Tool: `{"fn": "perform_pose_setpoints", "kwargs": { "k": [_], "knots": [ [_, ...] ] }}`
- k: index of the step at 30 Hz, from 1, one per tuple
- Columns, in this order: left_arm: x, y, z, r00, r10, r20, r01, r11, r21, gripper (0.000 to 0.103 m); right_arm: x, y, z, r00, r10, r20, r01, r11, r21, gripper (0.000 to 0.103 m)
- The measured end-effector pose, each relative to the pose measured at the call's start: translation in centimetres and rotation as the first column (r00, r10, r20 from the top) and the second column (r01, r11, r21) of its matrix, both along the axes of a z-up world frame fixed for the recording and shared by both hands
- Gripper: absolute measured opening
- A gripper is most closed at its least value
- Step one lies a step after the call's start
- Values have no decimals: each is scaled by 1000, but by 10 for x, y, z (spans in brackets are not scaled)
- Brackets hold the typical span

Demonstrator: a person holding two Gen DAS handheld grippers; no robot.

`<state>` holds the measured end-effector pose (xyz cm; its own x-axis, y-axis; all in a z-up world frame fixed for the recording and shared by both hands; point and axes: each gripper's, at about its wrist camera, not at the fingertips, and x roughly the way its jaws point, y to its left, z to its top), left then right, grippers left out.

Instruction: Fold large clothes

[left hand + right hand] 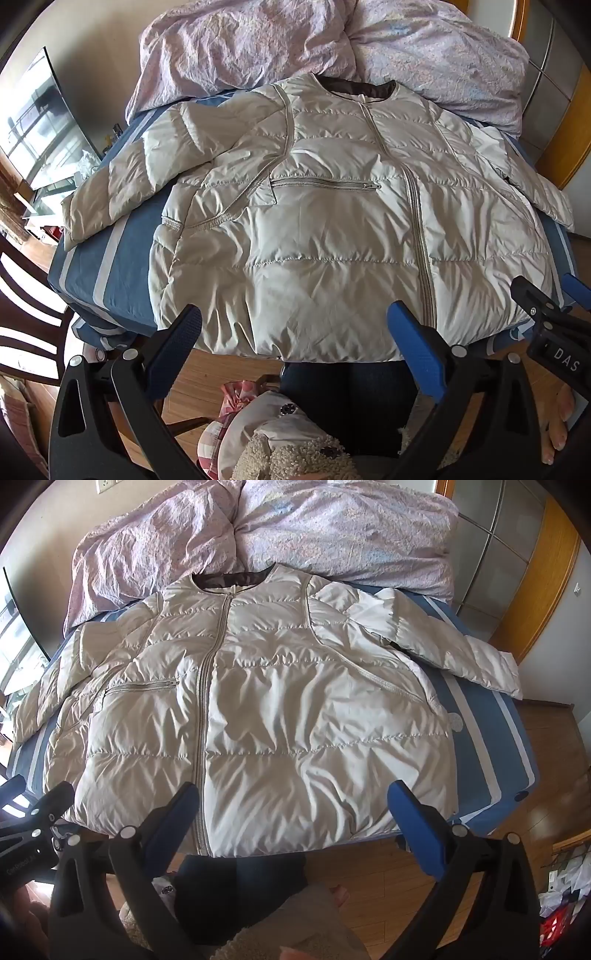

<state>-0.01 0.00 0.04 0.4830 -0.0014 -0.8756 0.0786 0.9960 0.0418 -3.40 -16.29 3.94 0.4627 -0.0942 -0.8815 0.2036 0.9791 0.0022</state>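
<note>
two open grippers (295, 321) (291, 801) above one spread jacket (332, 221).

Cream quilted jacket (332, 221), zipped (front up), spread flat, sleeves outstretched

Crumpled pink duvet (258, 48), blue striped bedsheet (491, 731), wooden floor (546, 760), possibly a television (40, 122)

bright daylight from the left, sheen on jacket (332, 221), fisheye-bent dark corners
</note>
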Motion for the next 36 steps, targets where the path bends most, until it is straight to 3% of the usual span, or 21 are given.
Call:
{"fn": "perform_pose_setpoints", "kwargs": {
  "k": [36],
  "knots": [
    [0,0,0,1000,1,6,-1,1000,2,102,-1,-3,-1,1000,-2,1,2,1000,22,101]
  ]
}}
